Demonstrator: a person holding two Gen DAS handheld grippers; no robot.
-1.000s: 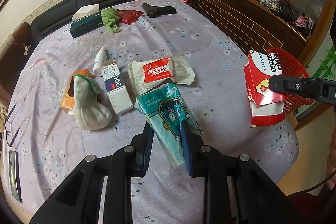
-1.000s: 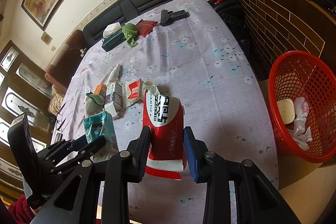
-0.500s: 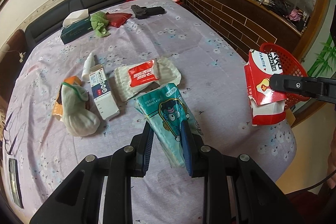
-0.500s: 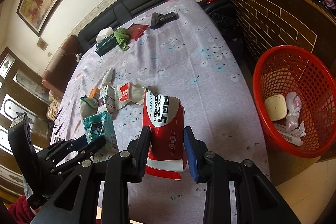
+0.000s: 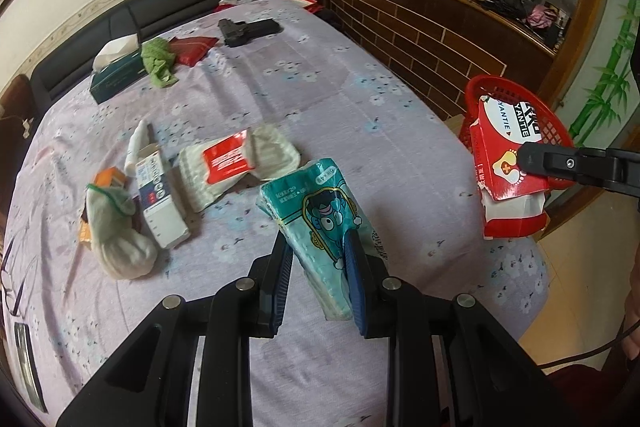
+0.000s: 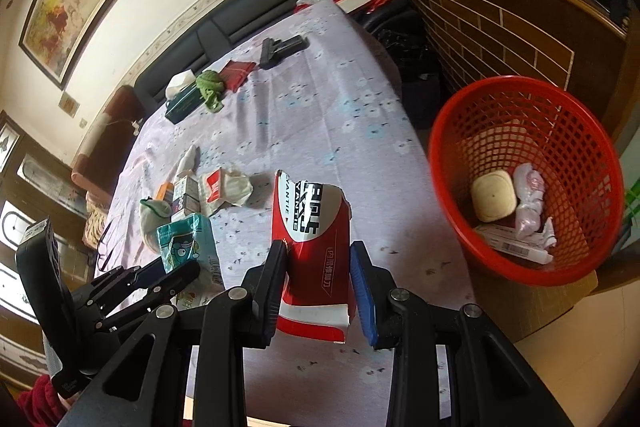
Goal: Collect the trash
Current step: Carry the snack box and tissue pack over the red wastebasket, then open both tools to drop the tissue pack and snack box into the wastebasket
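A: Which step is this?
B: The carry. The left gripper [image 5: 316, 259] pinches a teal tissue pack [image 5: 316, 211] above the table [image 5: 320, 87]; the right gripper [image 6: 320, 267] clamps a torn red-and-white box [image 6: 314, 227], beside the red basket [image 6: 500, 95] off the table's edge.
A: Next?
B: Probably bring each over the rim, then let go.
A: Anything unclear?
B: The basket's base is cut off, and its small wrappers are hard to identify.

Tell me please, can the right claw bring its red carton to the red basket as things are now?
Probably yes. The right claw is shut on the red carton above the table edge, and the red basket stands open-topped just beside the table, with nothing between them. Some trash lies at its bottom, but much room remains.
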